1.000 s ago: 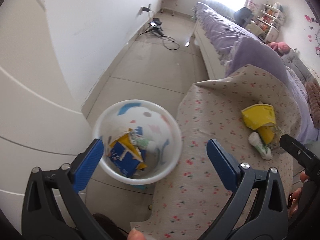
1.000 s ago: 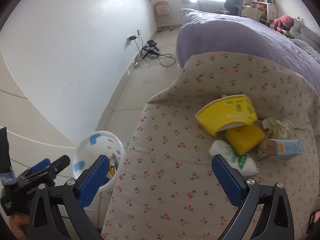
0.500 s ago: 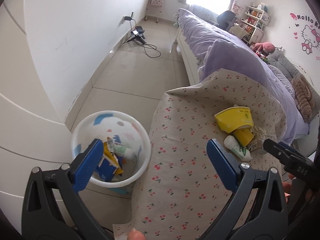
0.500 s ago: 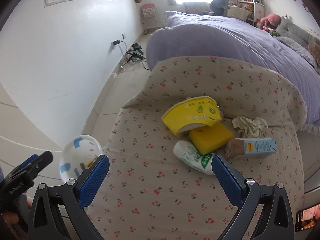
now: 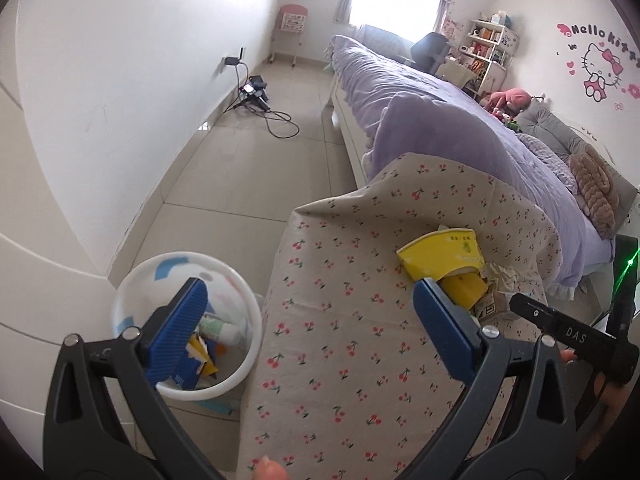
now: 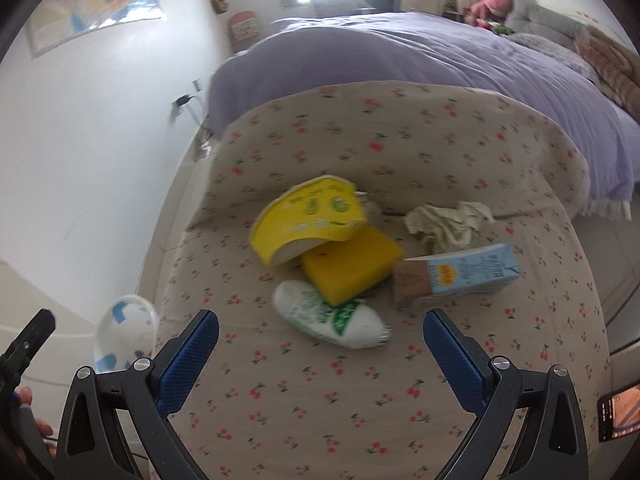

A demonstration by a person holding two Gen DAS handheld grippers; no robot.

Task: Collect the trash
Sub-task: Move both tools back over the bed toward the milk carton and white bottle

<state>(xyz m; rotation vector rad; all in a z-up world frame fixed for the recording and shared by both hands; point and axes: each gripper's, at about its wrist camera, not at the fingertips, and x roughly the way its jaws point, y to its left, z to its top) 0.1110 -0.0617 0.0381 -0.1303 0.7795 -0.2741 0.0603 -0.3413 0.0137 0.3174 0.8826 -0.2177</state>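
Observation:
Trash lies on a cherry-print cloth (image 6: pixel 360 400): a yellow paper bowl (image 6: pixel 308 220), a yellow sponge-like block (image 6: pixel 352 268), a white and green tube (image 6: pixel 332 316), a blue drink carton (image 6: pixel 460 276) and a crumpled tissue (image 6: pixel 448 224). My right gripper (image 6: pixel 320 348) is open and empty, just in front of the tube. A white bin (image 5: pixel 136 288) on the floor at the left holds trash. My left gripper (image 5: pixel 312 332) is open and empty, over the bin's edge and the cloth. The yellow bowl also shows in the left wrist view (image 5: pixel 440 252).
A purple bed (image 5: pixel 440 120) stretches behind the cloth. A white wall (image 5: pixel 100 80) runs along the left, with cables and a charger (image 5: pixel 256 92) on the tiled floor. The right gripper's body (image 5: pixel 576 340) shows at the left view's right edge.
Both grippers have moved right and forward. The trash pile has grown larger and more central in the right view. The bin has slid to the left in both views.

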